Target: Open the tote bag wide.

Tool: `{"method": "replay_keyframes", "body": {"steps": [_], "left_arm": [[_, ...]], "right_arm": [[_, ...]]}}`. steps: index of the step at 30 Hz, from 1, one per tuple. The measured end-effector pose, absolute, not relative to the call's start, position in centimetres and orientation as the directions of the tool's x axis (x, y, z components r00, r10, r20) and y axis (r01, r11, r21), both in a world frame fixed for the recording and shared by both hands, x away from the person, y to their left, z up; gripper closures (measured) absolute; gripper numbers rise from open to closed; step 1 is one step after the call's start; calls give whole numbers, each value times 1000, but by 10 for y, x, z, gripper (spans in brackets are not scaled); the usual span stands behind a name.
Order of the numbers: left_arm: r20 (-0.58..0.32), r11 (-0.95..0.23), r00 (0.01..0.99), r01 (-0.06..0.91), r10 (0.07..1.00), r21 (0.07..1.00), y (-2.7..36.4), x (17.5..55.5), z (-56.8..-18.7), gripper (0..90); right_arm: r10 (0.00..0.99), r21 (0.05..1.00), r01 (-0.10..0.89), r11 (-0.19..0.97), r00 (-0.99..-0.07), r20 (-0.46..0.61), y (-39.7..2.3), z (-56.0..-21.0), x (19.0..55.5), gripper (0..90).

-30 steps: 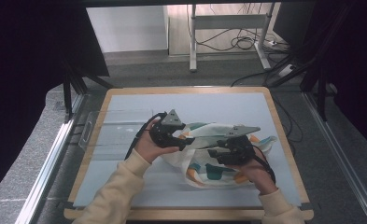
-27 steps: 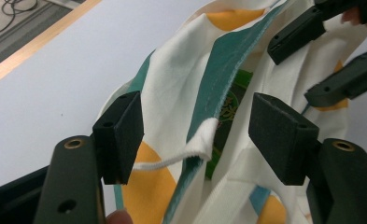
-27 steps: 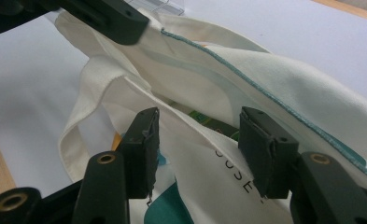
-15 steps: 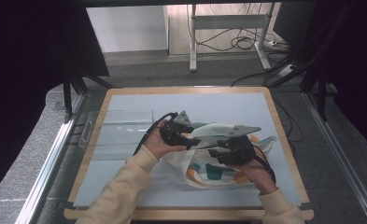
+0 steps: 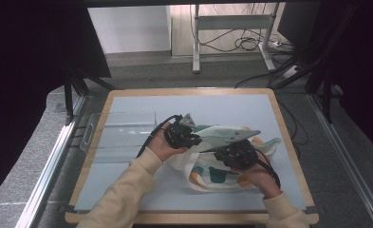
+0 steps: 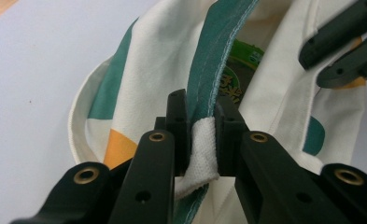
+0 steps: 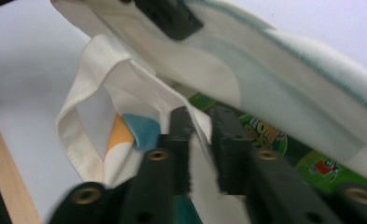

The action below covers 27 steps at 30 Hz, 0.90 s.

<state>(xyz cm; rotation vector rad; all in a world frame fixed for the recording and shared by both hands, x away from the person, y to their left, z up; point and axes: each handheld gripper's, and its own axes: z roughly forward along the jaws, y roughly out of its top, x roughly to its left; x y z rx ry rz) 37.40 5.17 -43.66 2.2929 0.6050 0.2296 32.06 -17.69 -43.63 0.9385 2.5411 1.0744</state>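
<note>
A cream cloth bag (image 5: pixel 217 176) with teal and orange patches lies on the pale blue mat (image 5: pixel 127 190), right of centre. My left gripper (image 5: pixel 197 141) is at its left end; its jaws have just been closing and now pinch the teal-edged rim (image 6: pixel 204 88) and a white strap end. My right gripper (image 5: pixel 218 153) sits over the bag's middle. Its jaws have just been closing too, and they clamp the opposite cream rim (image 7: pixel 195 135). Between the two rims a green printed packet (image 6: pixel 239 70) (image 7: pixel 265 135) lies inside the bag. The right gripper's jaws stand at the upper right of the left gripper view.
A clear plastic tray (image 5: pixel 117 135) rests on the mat's left side, close to my left forearm. The table's wooden frame (image 5: pixel 184 91) borders the mat. Desk legs and cables stand on the floor beyond the far edge.
My left hand has moved right and slightly down to the bag, and its gripper has shut on the rim. The right hand stayed where it was.
</note>
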Motion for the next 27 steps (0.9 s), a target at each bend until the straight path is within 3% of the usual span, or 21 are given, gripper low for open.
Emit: {"method": "replay_keyframes", "body": {"steps": [4, 27], "left_arm": [[-10, -609, 866, 360, 501, 707, 52, 376, -434, 806], [-3, -608, 845, 387, 534, 693, 52, 397, -424, 816]], "right_arm": [[629, 691, 483, 538, -776, 53, -178, -439, 322, 869], [596, 692, 472, 546, -800, 76, -186, -444, 312, 878]]}}
